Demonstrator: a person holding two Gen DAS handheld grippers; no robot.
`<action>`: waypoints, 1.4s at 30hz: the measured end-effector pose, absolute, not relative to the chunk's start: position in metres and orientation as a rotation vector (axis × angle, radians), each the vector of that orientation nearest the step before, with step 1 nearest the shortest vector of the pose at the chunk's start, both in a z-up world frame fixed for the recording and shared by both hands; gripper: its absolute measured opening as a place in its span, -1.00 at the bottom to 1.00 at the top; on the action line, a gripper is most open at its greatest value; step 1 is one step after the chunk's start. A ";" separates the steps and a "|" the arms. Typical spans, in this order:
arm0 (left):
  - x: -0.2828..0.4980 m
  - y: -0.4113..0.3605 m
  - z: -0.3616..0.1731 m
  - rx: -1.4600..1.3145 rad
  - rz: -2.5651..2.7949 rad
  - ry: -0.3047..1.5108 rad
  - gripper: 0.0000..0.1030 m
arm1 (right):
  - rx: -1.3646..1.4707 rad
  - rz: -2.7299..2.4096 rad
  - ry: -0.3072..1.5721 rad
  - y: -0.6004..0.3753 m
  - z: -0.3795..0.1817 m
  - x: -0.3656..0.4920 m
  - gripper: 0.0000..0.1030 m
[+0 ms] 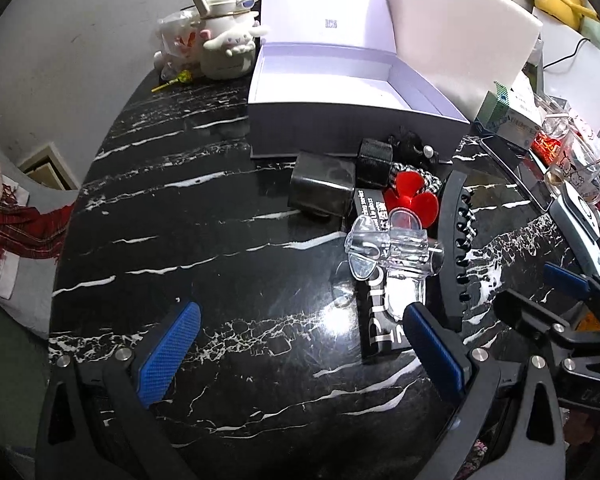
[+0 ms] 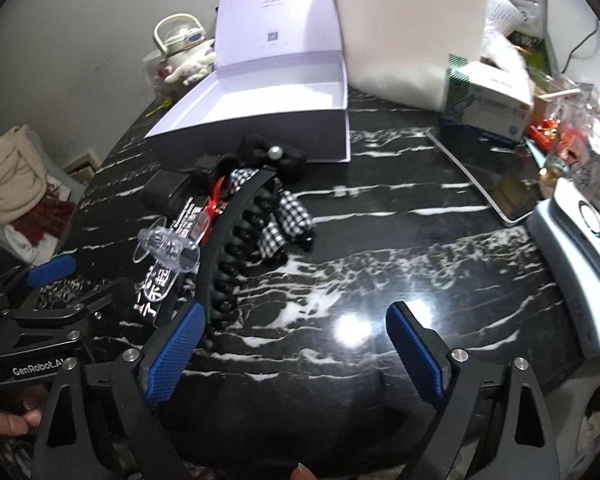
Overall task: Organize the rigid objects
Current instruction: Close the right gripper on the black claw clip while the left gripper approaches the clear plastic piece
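Observation:
An open, empty lilac box [image 1: 340, 80] [image 2: 268, 96] stands at the back of the black marble table [image 1: 204, 216]. In front of it lies a pile: a clear plastic clip [image 1: 392, 248] [image 2: 168, 248], a black hair claw [image 1: 456, 248] [image 2: 236, 240], a dark square container [image 1: 322, 186], a red heart piece [image 1: 414, 196], a checked bow [image 2: 284, 220] and a black printed strip [image 1: 380, 320]. My left gripper [image 1: 300, 344] is open and empty, just before the pile. My right gripper [image 2: 296, 352] is open and empty, right of the claw.
A white plush-covered kettle [image 1: 228, 40] stands at the back left. A white foam block [image 1: 460, 32] leans behind the box. Medicine boxes [image 2: 488, 104], a tablet [image 2: 496, 184], a grey device [image 2: 580, 248] and clutter fill the right side.

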State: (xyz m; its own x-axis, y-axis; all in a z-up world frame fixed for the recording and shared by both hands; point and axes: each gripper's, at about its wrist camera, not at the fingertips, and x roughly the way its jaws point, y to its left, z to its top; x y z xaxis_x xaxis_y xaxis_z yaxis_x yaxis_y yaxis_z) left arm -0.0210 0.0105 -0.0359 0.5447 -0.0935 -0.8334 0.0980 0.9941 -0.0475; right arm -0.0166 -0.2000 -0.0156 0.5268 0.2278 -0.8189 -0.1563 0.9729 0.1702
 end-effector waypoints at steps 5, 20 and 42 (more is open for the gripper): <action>-0.017 0.019 -0.041 -0.008 -0.110 1.002 1.00 | 0.075 0.275 1.004 -0.190 -0.023 -0.010 0.64; -0.004 0.034 -0.035 -0.028 -0.103 0.988 1.00 | 0.089 0.393 1.016 -0.168 -0.034 0.020 0.06; 0.017 -0.025 -0.044 -0.046 -0.245 1.054 1.00 | 0.101 0.386 0.997 -0.208 -0.027 0.002 -0.67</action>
State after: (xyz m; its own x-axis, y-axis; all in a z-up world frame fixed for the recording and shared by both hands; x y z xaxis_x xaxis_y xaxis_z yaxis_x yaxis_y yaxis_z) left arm 0.0169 -0.0253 -0.0438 0.4696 -0.2216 -0.8546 0.1779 0.9719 -0.1543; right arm 0.0020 -0.2081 -0.0270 0.4816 0.3616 -0.7983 -0.2702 0.9278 0.2572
